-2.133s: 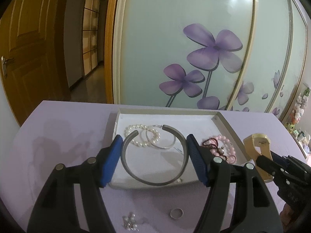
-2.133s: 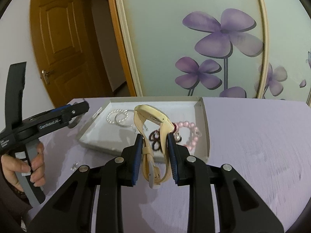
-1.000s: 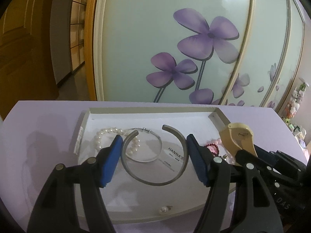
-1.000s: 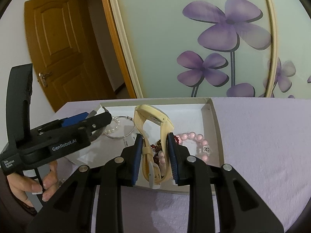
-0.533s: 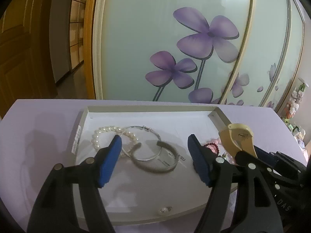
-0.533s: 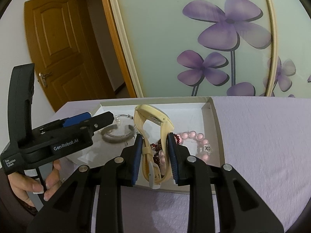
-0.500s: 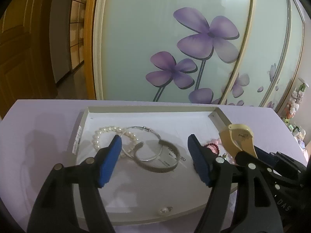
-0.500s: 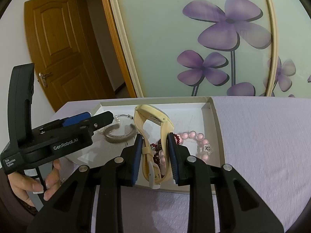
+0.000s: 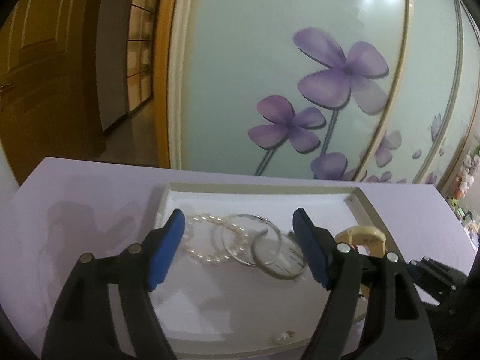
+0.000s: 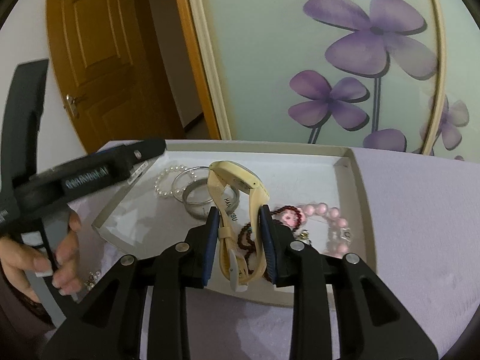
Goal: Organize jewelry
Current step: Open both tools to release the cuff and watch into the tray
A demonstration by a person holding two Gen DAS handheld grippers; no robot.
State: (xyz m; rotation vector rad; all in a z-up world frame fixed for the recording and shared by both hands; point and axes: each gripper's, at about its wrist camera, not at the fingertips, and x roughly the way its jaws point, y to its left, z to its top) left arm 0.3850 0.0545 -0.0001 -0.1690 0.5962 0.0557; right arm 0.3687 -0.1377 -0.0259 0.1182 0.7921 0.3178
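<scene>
A white jewelry tray [image 9: 360,198] [image 10: 354,180] sits on a lilac table. In it lie a pearl bracelet [image 9: 204,240] [image 10: 165,183], a thin silver hoop [image 9: 237,240] and a grey cuff bangle [image 9: 282,258] [image 10: 195,198]. My left gripper [image 9: 240,240] is open and empty above the tray, the bangle lying free below it. My right gripper [image 10: 238,234] is shut on a cream watch [image 10: 240,186] [image 9: 363,237], held over the tray's near right part. A pink bead bracelet [image 10: 327,213] and a dark red bead string [image 10: 288,210] lie under it.
A small pearl earring [image 9: 283,336] lies near the tray's front edge. A cluster of small pearls [image 10: 93,279] lies on the table left of the tray. A glass sliding door with purple flowers stands behind the table; a wooden door [image 10: 99,60] is at the left.
My left gripper opened and let go of the grey bangle, which now lies flat in the tray beside the silver hoop. The left gripper has pulled back and up slightly. The right gripper still holds the watch.
</scene>
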